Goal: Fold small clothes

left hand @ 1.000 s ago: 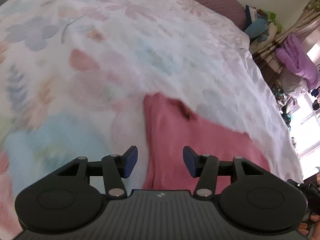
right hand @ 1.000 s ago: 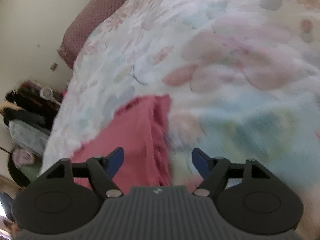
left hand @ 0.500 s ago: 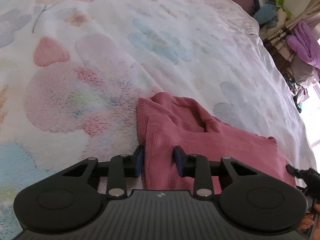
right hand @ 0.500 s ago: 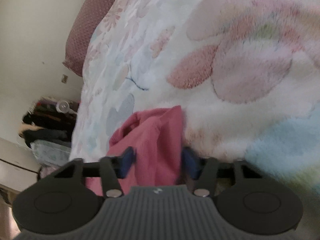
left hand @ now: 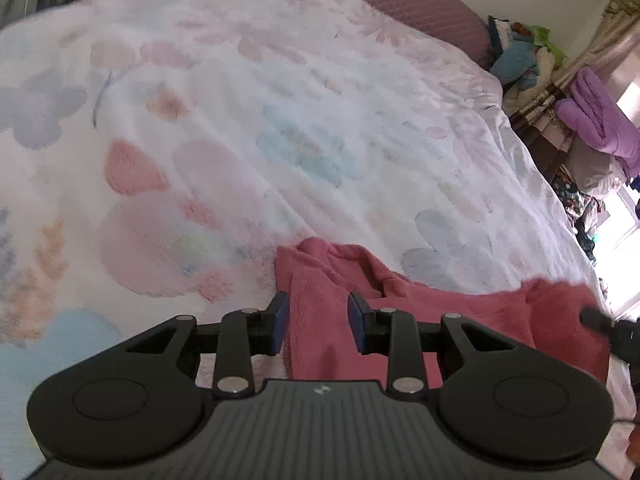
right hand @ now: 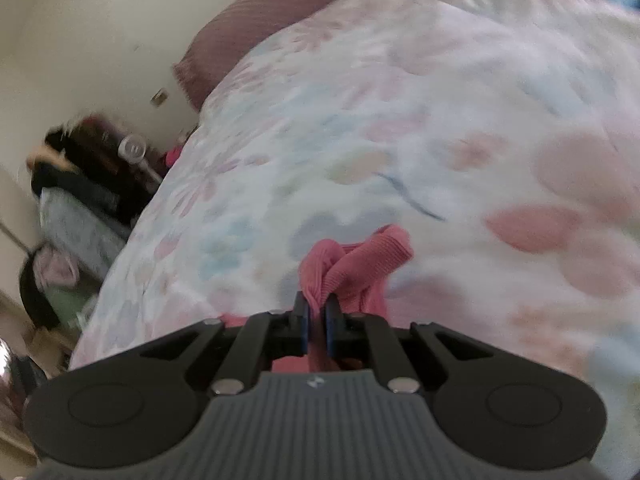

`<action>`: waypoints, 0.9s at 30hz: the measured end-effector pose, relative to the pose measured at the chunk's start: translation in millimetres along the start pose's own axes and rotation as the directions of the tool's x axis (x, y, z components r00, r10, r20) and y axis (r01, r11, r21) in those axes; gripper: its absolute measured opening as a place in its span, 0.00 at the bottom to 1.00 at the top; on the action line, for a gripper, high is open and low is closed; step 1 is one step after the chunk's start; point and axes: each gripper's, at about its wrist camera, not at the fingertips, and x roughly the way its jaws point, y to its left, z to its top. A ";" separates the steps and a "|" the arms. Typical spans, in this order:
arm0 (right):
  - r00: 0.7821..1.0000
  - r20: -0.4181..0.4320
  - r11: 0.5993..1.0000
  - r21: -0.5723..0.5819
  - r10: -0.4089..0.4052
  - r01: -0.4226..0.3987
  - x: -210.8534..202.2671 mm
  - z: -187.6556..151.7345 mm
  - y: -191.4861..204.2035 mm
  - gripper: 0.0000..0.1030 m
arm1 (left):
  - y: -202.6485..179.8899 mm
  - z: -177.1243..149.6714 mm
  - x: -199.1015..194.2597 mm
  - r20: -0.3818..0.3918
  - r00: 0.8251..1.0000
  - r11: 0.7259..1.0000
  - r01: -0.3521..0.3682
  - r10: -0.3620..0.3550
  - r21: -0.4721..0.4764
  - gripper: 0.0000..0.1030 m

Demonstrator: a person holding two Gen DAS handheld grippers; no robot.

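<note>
Pinching the pink garment (right hand: 352,264), the right tool (right hand: 316,320) has just closed; left tool (left hand: 318,322) clamps its edge.

Counted one pink knit garment (left hand: 420,320), one floral duvet (left hand: 280,120), one maroon pillow (left hand: 420,4), my two grippers: left gripper (left hand: 318,326), right gripper (right hand: 316,322).

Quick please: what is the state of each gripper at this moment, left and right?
Left gripper: shut on a wide fold of the pink garment.
Right gripper: just closed, shut on a bunched edge of the pink garment.
</note>
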 end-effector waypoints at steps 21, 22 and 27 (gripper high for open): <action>0.945 -0.322 0.937 -0.346 -0.059 -0.059 186.1 -93.6 190.1 0.09 | 37.6 2.7 -29.9 -0.018 1.000 1.000 0.008 -0.008 -0.022 0.35; 0.942 -0.330 0.934 -0.352 -0.065 -0.059 190.0 -94.7 192.1 0.12 | 38.1 2.5 -30.6 -0.019 1.000 1.000 0.006 -0.007 -0.029 0.35; 0.937 -0.349 0.918 -0.376 -0.012 -0.128 168.8 -89.7 209.7 0.27 | 38.4 1.4 -46.0 -0.014 1.000 0.998 0.000 -0.001 -0.058 0.35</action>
